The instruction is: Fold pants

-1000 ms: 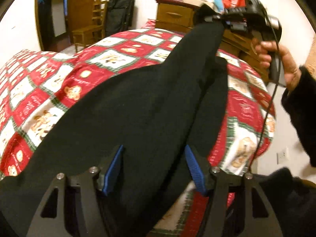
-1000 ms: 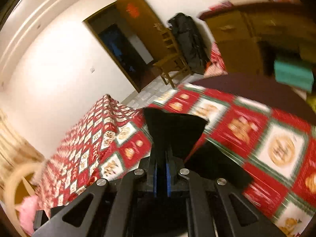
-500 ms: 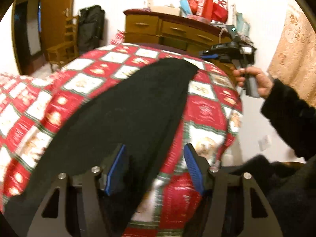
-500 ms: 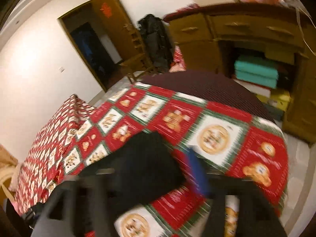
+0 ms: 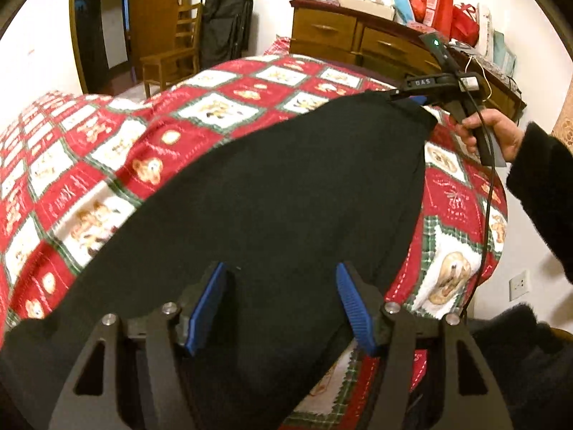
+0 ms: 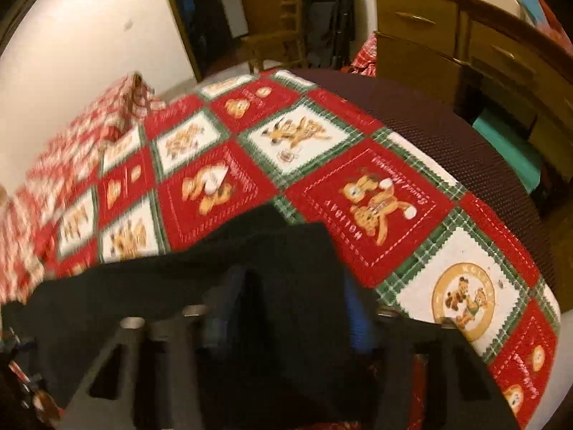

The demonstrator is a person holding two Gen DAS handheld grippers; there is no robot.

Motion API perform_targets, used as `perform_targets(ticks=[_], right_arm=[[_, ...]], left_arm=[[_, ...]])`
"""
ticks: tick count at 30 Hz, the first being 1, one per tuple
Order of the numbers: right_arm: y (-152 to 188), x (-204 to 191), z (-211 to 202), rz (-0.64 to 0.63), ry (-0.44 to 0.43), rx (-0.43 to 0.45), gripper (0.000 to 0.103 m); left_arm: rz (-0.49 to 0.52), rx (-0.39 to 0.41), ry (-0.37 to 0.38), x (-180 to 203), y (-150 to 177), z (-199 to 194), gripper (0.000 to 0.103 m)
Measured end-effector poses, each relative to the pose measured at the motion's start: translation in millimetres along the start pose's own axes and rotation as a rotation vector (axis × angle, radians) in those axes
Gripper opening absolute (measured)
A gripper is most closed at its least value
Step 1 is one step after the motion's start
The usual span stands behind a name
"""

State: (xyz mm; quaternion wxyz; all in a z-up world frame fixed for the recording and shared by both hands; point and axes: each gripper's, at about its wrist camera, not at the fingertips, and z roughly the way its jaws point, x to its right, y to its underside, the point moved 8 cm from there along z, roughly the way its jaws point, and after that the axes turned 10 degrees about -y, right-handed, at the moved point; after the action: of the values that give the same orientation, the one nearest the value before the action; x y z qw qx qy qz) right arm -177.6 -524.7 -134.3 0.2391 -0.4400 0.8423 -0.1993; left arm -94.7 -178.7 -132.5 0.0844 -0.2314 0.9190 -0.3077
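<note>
Black pants (image 5: 286, 193) lie flat on a red, white and green quilt (image 5: 107, 165), running from the near edge to the far right corner.

Left gripper (image 5: 279, 301): jaws wide apart, blue pads (image 5: 206, 304) either side of the near end of the pants. Cloth lies between and under them; no pinch visible.

Right gripper (image 5: 412, 98), seen from the left wrist view: held in the right hand (image 5: 490, 132), its tip at the far corner of the pants, touching or just over the cloth. From there, jaw state cannot be told.

Right wrist view is blurred: right gripper (image 6: 286, 308) shows blue pads (image 6: 358, 319) set apart, black cloth draped over and between them. Whether it grips anything, cannot tell.

Behind: wooden dresser (image 5: 358, 39), chair (image 5: 172, 53), black bag (image 5: 225, 25), door (image 5: 157, 10).
</note>
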Motion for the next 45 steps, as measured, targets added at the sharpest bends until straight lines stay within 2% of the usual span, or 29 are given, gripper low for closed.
perform_targets(ticks=[1,2,3,5,9,10,12,13,15,16,17,19,21,23,24,26,27,29,31,32,33,35,41,43,45], right_arm=[[3,-4,-2,-0.017,0.001,-0.006,0.031],[5,-6,-3,-0.013,-0.017,-0.01,0.015],[7,-9,-6,-0.006,-0.039,-0.015,0.015],[7,-20,-20,-0.057,-0.005,0.031,0.014],[4,-31,-75,-0.118,0.111,0.191,0.014],[6,-29,-88,-0.132,0.174,0.216,0.014],[9,-25,-89,-0.157,0.217,0.206,0.014],[12,-20,-82,-0.158,0.209,0.187,0.014],[13,-9,-63,-0.109,0.138,0.162,0.015],[12,0,-49,-0.071,0.084,0.138,0.016],[9,5,-41,-0.054,0.07,0.121,0.021],[3,17,-35,-0.031,0.076,0.111,0.024],[-6,27,-44,0.01,0.077,0.141,0.03],[-14,36,-60,0.043,0.069,0.183,0.052],[-15,38,-66,0.046,0.072,0.199,0.059],[-15,35,-72,0.039,0.038,0.211,0.06],[-14,31,-70,0.032,0.011,0.198,0.06],[-8,27,-56,0.004,0.024,0.137,0.06],[-1,21,-33,-0.034,0.036,0.056,0.054],[2,19,-26,-0.043,0.038,0.03,0.027],[4,16,-16,-0.054,0.035,-0.005,0.012],[1,7,-15,-0.083,0.047,0.011,0.006],[-24,2,-38,-0.091,0.111,0.142,0.006],[-21,9,-25,-0.082,0.109,0.091,0.007],[-16,14,-14,-0.06,0.095,0.042,0.015]], left_arm=[[-0.003,-0.005,0.002,1,1,2,0.066],[-0.004,-0.005,0.002,2,2,4,0.067],[-0.005,-0.003,0.0,3,2,5,0.067],[-0.005,0.001,-0.001,3,2,4,0.067],[0.009,-0.004,0.039,12,6,0,0.067],[0.029,-0.005,0.048,16,8,-1,0.067],[0.092,0.0,0.05,27,11,-4,0.067],[0.141,0.007,0.055,36,13,-6,0.067],[0.198,0.019,0.074,47,16,-9,0.067],[0.216,0.024,0.079,51,16,-10,0.067],[0.226,0.028,0.079,54,16,-11,0.067],[0.225,0.031,0.081,55,14,-13,0.067],[0.203,0.036,0.088,51,11,-18,0.067],[0.174,0.044,0.097,45,8,-24,0.067],[0.16,0.047,0.099,43,6,-25,0.067],[0.134,0.053,0.099,38,1,-25,0.067],[0.126,0.053,0.095,37,-2,-23,0.067],[0.108,0.056,0.079,33,-7,-18,0.067],[0.077,0.052,0.074,29,-11,-12,0.067],[0.067,0.048,0.072,28,-11,-11,0.067],[0.061,0.043,0.063,26,-9,-9,0.067],[0.063,0.036,0.04,24,-6,-7,0.067],[0.057,0.044,0.051,30,-7,-5,0.07],[0.091,0.043,0.062,37,-5,-6,0.07],[0.133,0.057,0.053,43,-2,-9,0.07]])
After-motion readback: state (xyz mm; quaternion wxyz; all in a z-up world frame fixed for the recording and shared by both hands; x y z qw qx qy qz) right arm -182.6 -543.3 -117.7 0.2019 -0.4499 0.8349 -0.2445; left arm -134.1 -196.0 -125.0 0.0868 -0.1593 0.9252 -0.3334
